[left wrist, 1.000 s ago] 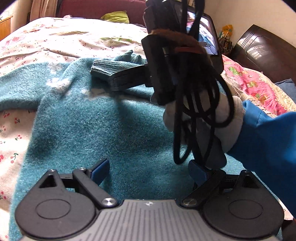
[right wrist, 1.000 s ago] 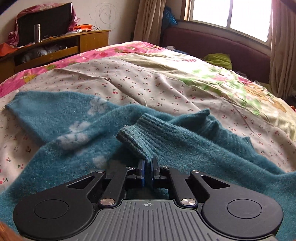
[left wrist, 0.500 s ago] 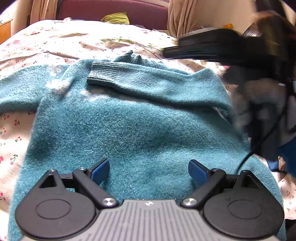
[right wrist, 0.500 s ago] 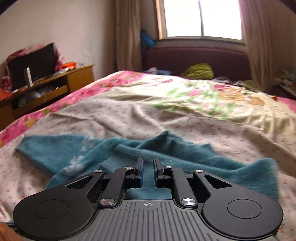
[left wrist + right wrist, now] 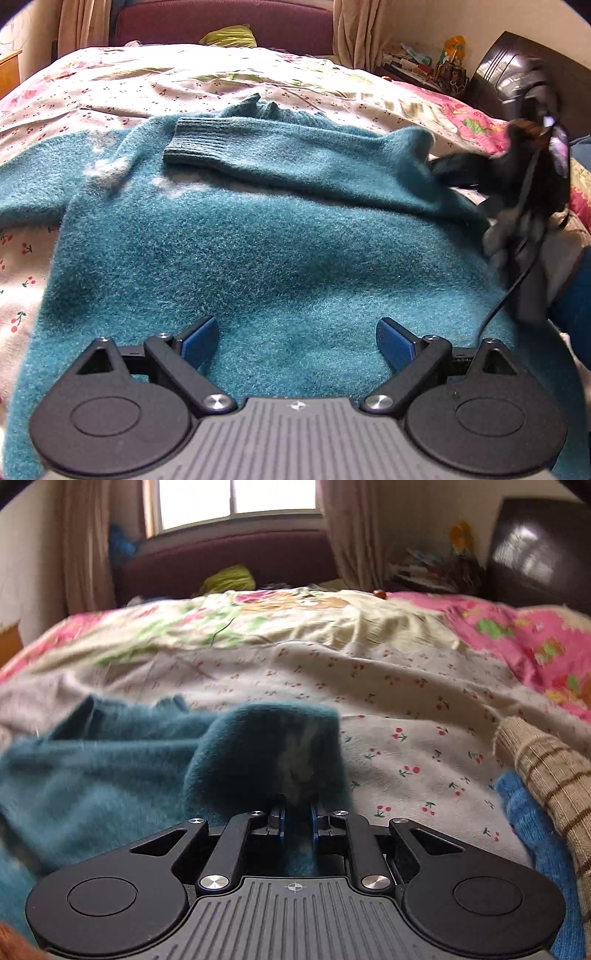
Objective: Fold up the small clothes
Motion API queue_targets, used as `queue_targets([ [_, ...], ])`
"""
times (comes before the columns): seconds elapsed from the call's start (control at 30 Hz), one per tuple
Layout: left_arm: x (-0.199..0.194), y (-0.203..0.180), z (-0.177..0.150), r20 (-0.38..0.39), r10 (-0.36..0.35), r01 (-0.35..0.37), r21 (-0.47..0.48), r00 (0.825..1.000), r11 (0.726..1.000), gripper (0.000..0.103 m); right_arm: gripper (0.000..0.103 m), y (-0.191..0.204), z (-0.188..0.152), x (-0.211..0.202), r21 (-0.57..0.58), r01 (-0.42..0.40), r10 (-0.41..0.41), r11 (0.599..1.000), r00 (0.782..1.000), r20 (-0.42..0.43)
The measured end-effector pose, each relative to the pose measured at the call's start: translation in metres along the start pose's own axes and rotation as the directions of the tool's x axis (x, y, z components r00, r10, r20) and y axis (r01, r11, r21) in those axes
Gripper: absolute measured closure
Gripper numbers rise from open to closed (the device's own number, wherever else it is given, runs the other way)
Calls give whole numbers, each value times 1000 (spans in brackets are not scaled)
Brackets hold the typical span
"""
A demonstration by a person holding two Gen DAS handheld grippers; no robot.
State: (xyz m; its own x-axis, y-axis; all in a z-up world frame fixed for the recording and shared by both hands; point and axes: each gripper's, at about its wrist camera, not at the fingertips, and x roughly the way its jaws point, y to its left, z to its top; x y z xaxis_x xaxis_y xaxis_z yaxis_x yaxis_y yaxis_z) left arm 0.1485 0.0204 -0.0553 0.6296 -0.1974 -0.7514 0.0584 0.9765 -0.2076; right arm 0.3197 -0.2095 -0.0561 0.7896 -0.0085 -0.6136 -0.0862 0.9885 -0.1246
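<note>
Since the earlier frames the right tongs (image 5: 297,825) had let go of the ribbed cuff (image 5: 207,142), swung off to the sweater's right side, & closed in on the fabric at the shoulder fold (image 5: 269,753). Its blue pads stood nearly together w/ a narrow gap, teal knit bunched up just in front of & between them; whether they actually pinched it I couldn't tell, pic too blurred. Left tongs (image 5: 297,341) hadn't shifted: pads spread wide, nothing held, hovering low over the sweater's lower body.

Teal sweater (image 5: 258,251) lay spread flat on the bed's cherry-print sheet (image 5: 122,92), neck end far from the left cam. One sleeve was folded across the chest w/ the cuff resting near the collar; the other sleeve stretched out to the left on the sheet. In the left wrist view the right tongs showed as a dark blur (image 5: 517,173) at the sweater's right edge. A tan striped knit (image 5: 550,771) & blue cloth (image 5: 532,819) lay at the right.
</note>
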Motion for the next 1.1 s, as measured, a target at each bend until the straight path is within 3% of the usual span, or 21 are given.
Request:
queue_targets([
  [0.17, -1, 1, 0, 0, -9, 9, -8, 1000, 1000, 2, 88, -9, 9, -14, 49, -1, 0, 999, 1000, 7],
  [0.27, -5, 5, 2, 11, -26, 26, -30, 1000, 999, 2, 88, -2, 15, -37, 7, -13, 13, 1000, 997, 74],
  [0.43, -14, 9, 5, 36, -37, 39, -48, 999, 998, 2, 88, 31, 27, -47, -57, -114, 118, 992, 990, 76],
  [0.5, -17, 10, 5, 45, -25, 27, -47, 999, 999, 2, 88, 50, 34, -52, -95, -196, 204, 976, 976, 79],
  [0.57, -19, 12, 6, 50, -30, 32, -53, 998, 998, 2, 87, 74, 42, -54, -153, -294, 303, 944, 952, 42],
  [0.67, -20, 15, 7, 56, -47, 50, -61, 997, 997, 2, 78, 117, 53, -50, -249, -450, 454, 858, 890, -45],
  [0.87, -19, 19, 8, 50, -59, 62, -73, 997, 995, 2, 73, 194, 45, -38, -442, -547, 536, 711, 828, -163],
  [0.93, -19, 21, 8, 47, -63, 66, -80, 997, 995, 2, 71, 210, 37, -33, -489, -536, 518, 688, 835, -186],
  [1.0, -18, 22, 8, 44, -66, 70, -88, 997, 994, 2, 72, 219, 31, -27, -521, -496, 480, 694, 859, -178],
  [1.1, -17, 23, 8, 42, -65, 69, -92, 997, 993, 2, 90, 216, 33, -25, -481, -482, 465, 732, 870, -163],
])
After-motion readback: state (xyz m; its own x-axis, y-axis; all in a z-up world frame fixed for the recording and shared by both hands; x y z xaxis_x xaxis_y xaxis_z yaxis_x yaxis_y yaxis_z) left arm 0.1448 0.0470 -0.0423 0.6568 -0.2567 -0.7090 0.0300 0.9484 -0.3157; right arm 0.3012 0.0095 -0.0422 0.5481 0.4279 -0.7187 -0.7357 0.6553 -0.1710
